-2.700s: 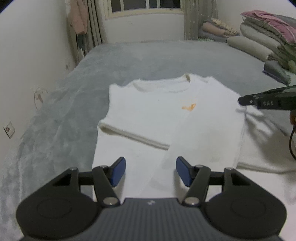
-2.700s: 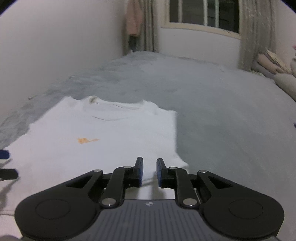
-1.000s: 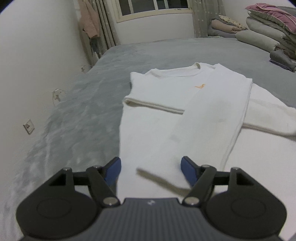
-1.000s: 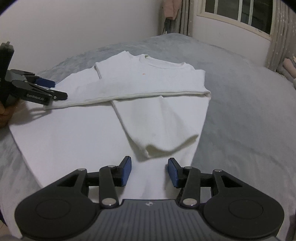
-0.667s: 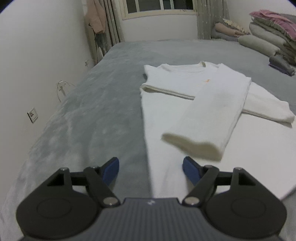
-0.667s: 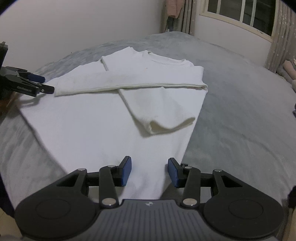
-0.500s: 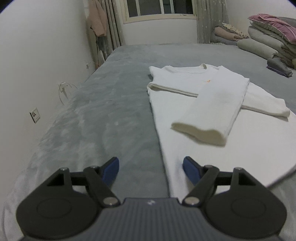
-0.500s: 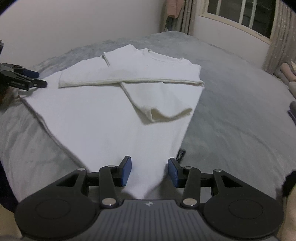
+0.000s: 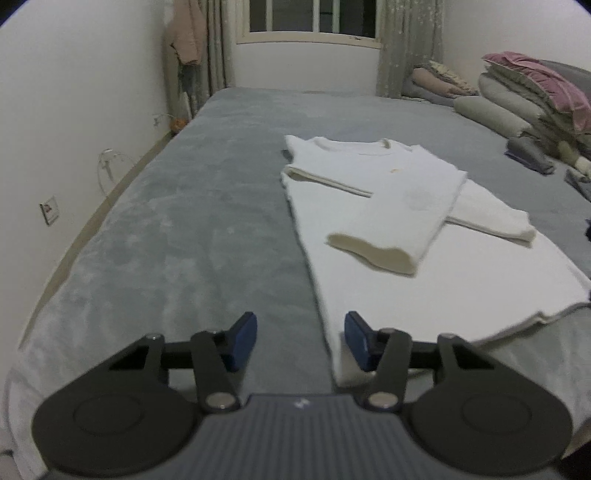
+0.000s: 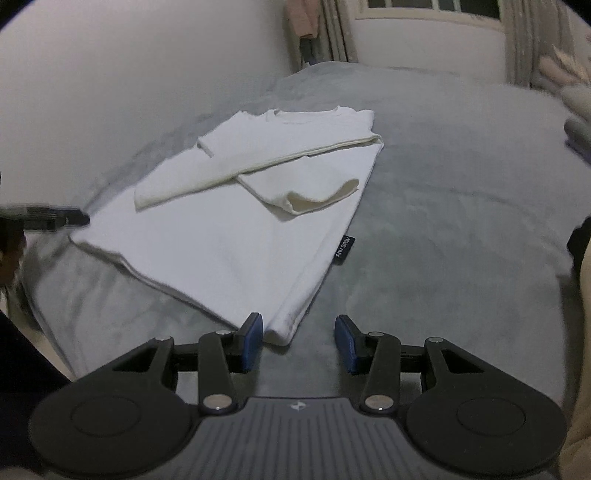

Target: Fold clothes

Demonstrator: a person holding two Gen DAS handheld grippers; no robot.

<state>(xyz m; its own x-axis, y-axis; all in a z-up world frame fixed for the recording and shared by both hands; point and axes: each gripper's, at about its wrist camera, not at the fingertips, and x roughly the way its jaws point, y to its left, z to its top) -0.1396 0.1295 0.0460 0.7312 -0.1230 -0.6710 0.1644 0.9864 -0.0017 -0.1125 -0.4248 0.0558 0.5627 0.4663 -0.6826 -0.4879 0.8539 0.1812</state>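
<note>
A white long-sleeved shirt (image 9: 424, 288) lies flat on the grey bed (image 9: 207, 221), collar away from me, with both sleeves folded across its chest. In the left wrist view my left gripper (image 9: 300, 341) hovers at the near left hem corner. Its jaws are closing, the shirt's edge lies just inside the right pad (image 9: 356, 341), and the pads do not press on it. In the right wrist view the shirt (image 10: 221, 251) shows a black side label (image 10: 344, 251). My right gripper (image 10: 299, 342) is open, the right hem corner lying beside its left pad (image 10: 253, 341). The left gripper (image 10: 70, 218) shows at the far left.
Stacked bedding and pillows (image 9: 532, 96) line the far right, with dark clothes (image 9: 528, 158) in front of them. A wall with a socket (image 9: 49, 210) runs along the bed's left side. A window (image 9: 314, 18) and curtains are at the far end. A pale sleeve (image 10: 580, 332) is at right.
Both grippers have drawn back from the sleeves to the hem end, so each hem corner now lies at its jaws. The left jaws have narrowed. The shirt itself has not moved.
</note>
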